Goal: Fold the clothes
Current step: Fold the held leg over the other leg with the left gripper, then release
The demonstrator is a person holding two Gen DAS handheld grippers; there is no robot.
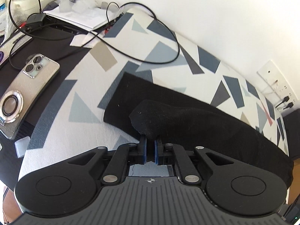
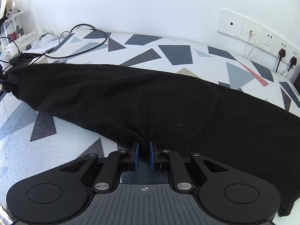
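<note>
Garment point(image 2: 150, 101) black, on patterned mat point(image 2: 168, 54) | left gripper point(image 1: 150, 143) pinching corner | right gripper point(image 2: 144, 147) pinching edge

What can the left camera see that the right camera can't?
Only the left camera shows the phone lying on the dark desk, and a lifted corner of the black cloth pinched by the left gripper.

Only the right camera shows the right gripper, jaws closed on the cloth's near edge, and the white plug in the wall sockets.

Both show the cloth, the patterned mat, the black cable and the white wall.
</note>
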